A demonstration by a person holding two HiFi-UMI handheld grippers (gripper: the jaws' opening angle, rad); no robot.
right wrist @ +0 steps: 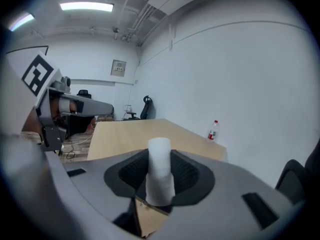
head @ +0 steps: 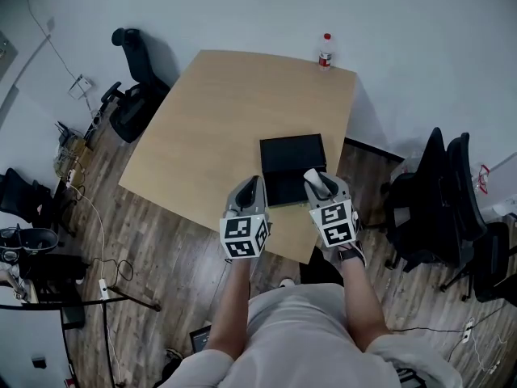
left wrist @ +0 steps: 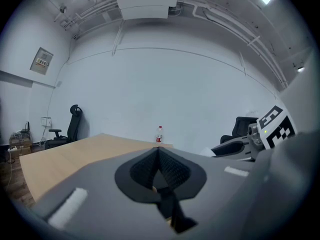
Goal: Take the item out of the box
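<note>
White, plain and cylinder-shaped, the item [right wrist: 160, 174] stands upright, pinched between the jaws of the right gripper [head: 320, 183], at the near right edge of the black box [head: 287, 156] on the wooden worktop [head: 210, 128]. The left gripper [left wrist: 158, 156] has its jaws pressed together on nothing. The box's dark inside cannot be made out. The label on the red-capped bottle [head: 325, 52] is too small to read.
</note>
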